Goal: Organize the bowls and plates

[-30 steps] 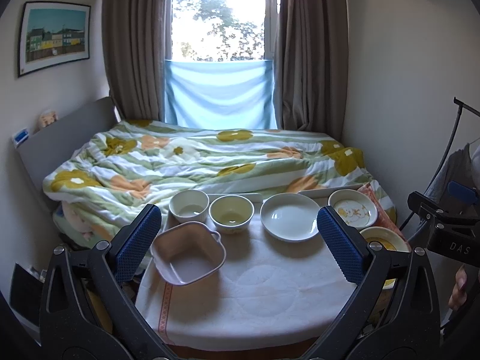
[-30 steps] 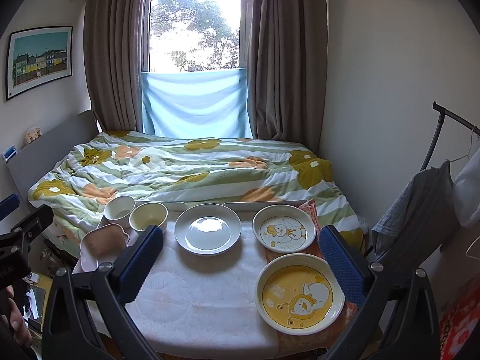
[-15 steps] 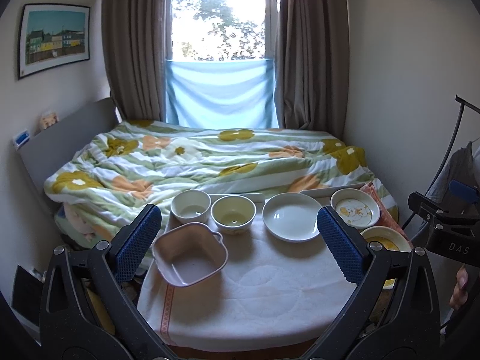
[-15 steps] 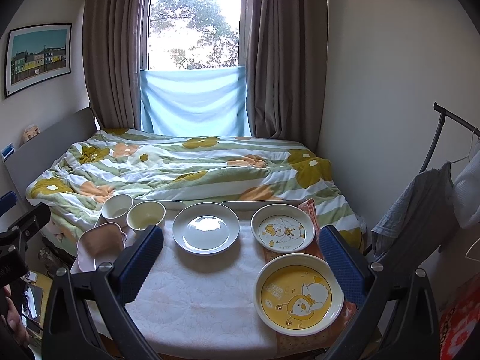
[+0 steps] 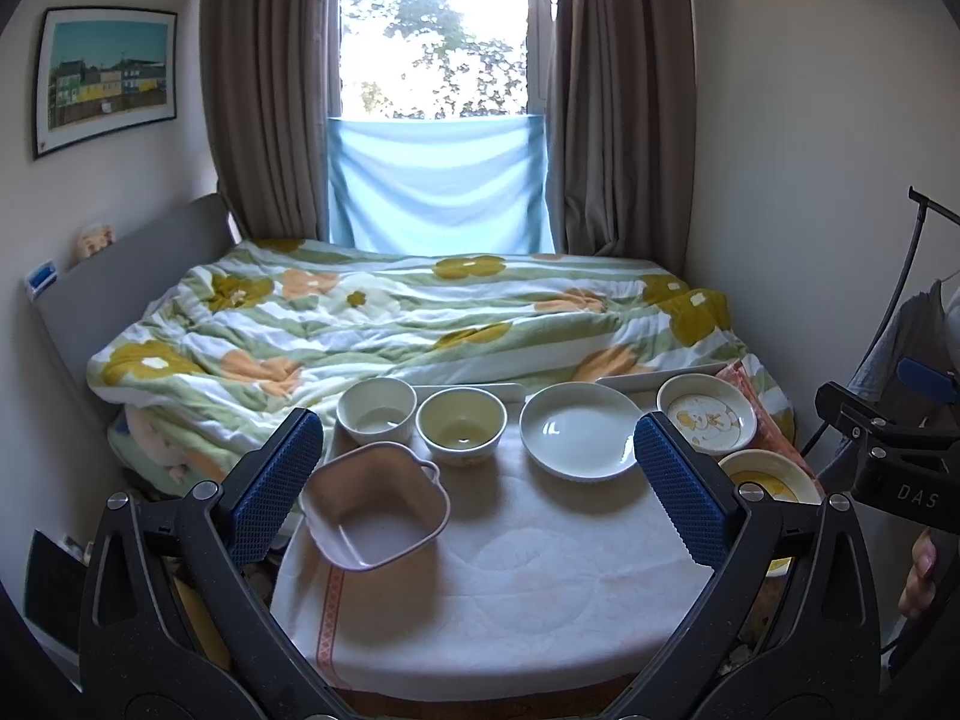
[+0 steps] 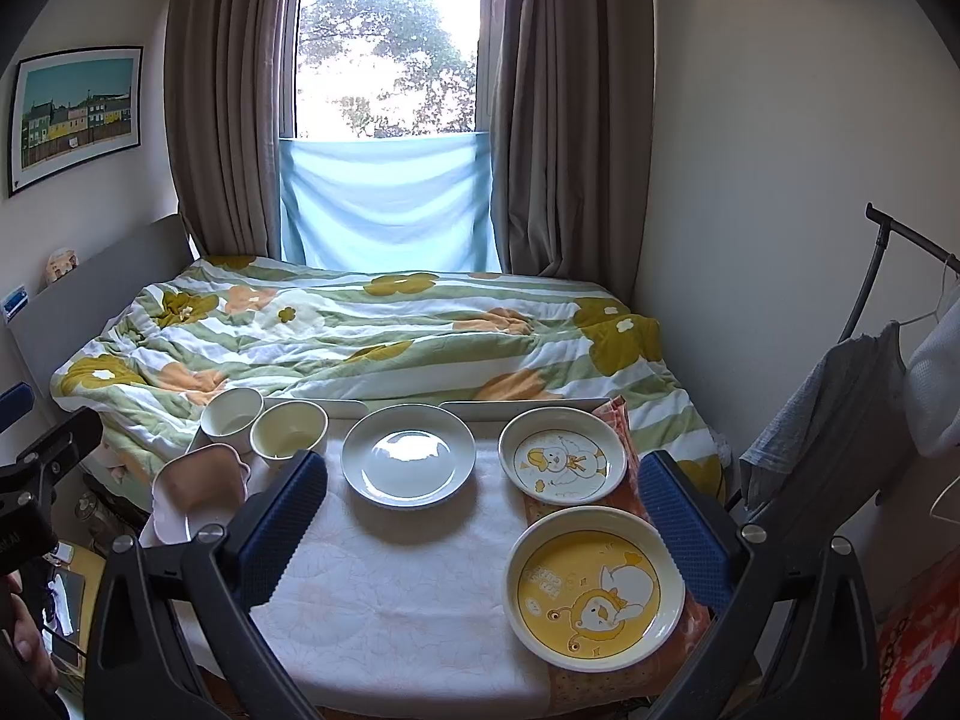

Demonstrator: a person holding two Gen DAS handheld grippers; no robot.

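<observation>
Stage: we judge that nothing is picked up yet; all the dishes lie singly on the worktop (image 5: 540, 588), so the step in hand is choosing and approaching a first piece.
Left gripper (image 5: 480, 480): its blue fingers (image 5: 273, 486) are spread wide and hold nothing; it hangs above the near edge of the worktop, facing the pink square dish (image 5: 375, 507).
Right gripper (image 6: 483, 516): its fingers (image 6: 684, 531) are also spread wide and empty, hanging over the near right part, with the yellow plate (image 6: 594, 588) just beside the right finger.
Bowls: the white bowl (image 5: 376, 410) and the cream bowl (image 5: 462, 425) stand side by side at the far left, near the bed (image 5: 390, 318); the pink square dish lies in front of them, overhanging the left edge.
Plates: the plain white plate (image 6: 409, 455) lies mid-row, the duck plate (image 6: 563, 456) to its right, the yellow plate in front of that.
Plan: we sort like with like, bowls by the left gripper, plates by the right.
Grip advice: we take a plate by its rim, one finger above and one below, coming in low and level.
Stacking order: we judge that the widest plate belongs at the bottom.
Risk: glazed rims probably slip, and the pink square dish may tip off the edge if nudged.
Care: we keep the two grippers well apart as they cross the worktop.
</observation>
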